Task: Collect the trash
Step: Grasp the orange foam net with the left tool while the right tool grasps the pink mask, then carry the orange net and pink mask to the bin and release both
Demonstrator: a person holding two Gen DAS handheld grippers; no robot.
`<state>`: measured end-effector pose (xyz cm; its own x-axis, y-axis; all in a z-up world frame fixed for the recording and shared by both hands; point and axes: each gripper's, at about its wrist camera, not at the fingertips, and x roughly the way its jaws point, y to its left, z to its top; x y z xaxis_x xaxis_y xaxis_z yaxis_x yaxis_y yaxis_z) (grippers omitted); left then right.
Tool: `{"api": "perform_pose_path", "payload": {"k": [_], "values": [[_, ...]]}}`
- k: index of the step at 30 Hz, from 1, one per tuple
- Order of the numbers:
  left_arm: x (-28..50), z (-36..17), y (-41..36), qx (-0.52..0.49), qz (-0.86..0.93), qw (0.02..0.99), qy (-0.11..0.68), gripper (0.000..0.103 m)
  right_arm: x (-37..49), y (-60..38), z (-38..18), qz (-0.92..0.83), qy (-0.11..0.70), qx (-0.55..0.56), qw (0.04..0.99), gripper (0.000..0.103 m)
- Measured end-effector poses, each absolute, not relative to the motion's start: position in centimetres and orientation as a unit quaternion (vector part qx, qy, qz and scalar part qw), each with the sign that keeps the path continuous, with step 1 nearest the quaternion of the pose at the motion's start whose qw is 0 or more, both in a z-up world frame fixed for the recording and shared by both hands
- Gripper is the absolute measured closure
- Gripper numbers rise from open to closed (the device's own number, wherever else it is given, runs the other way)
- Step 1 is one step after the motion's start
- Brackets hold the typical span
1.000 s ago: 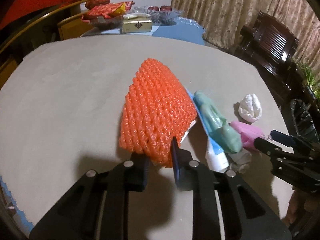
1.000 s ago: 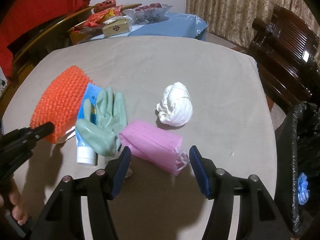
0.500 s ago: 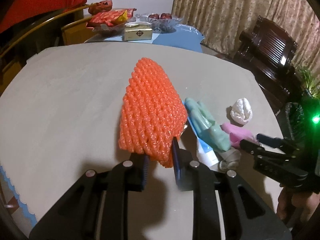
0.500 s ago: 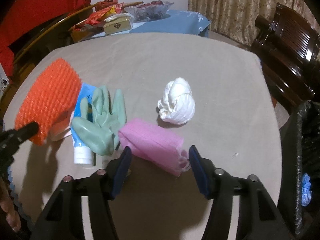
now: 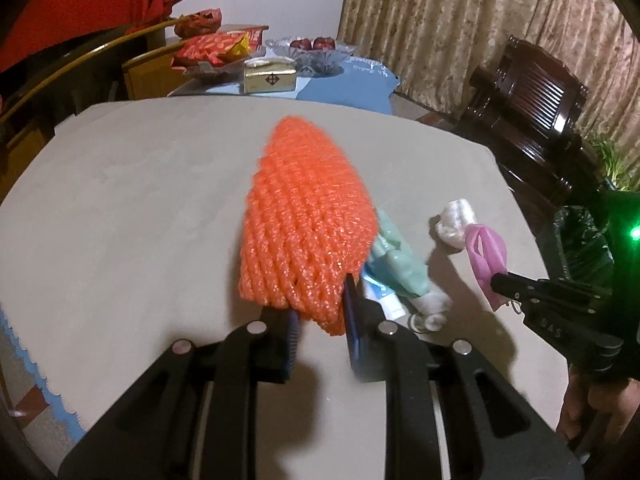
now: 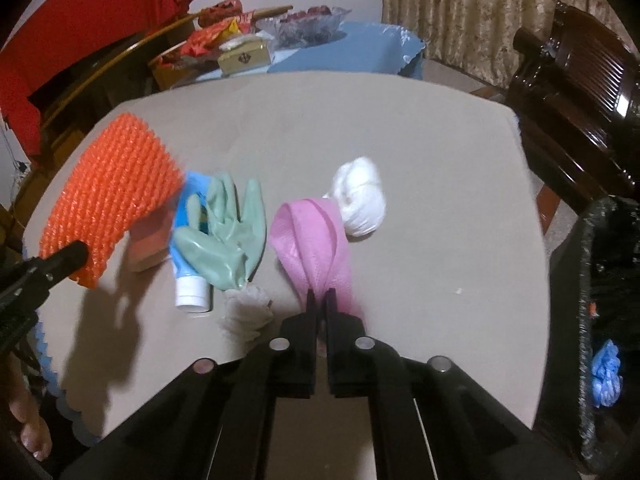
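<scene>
Since a second ago: right tongs (image 6: 320, 300) have pinched the pink mask (image 6: 310, 232) and lifted it; left tongs (image 5: 320, 312) grip the raised orange foam net (image 5: 308, 220). Remaining on counter (image 6: 440, 200): green glove (image 6: 228, 232), tube (image 6: 190, 280), white wad (image 6: 360, 200). Bin bag (image 6: 600, 280) nearly empty.

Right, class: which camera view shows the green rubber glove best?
The right wrist view: the green rubber glove lies spread out, fingers visible, atop the blue tube. In the left wrist view the orange foam net hides most of it, leaving a narrow strip.
</scene>
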<state>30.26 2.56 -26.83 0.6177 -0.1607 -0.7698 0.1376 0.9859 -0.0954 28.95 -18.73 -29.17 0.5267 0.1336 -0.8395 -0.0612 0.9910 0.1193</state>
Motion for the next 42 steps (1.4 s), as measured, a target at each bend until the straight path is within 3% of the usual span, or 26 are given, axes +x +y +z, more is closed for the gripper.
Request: {"api": "perform_pose_path", "payload": {"k": [42], "values": [[20.1, -20.1, -8.5, 0.025, -0.136, 0.905, 0.402, 0.084, 18.1, -26.5, -18.8, -0.014, 0.415, 0.048, 0.908, 0.099]]}}
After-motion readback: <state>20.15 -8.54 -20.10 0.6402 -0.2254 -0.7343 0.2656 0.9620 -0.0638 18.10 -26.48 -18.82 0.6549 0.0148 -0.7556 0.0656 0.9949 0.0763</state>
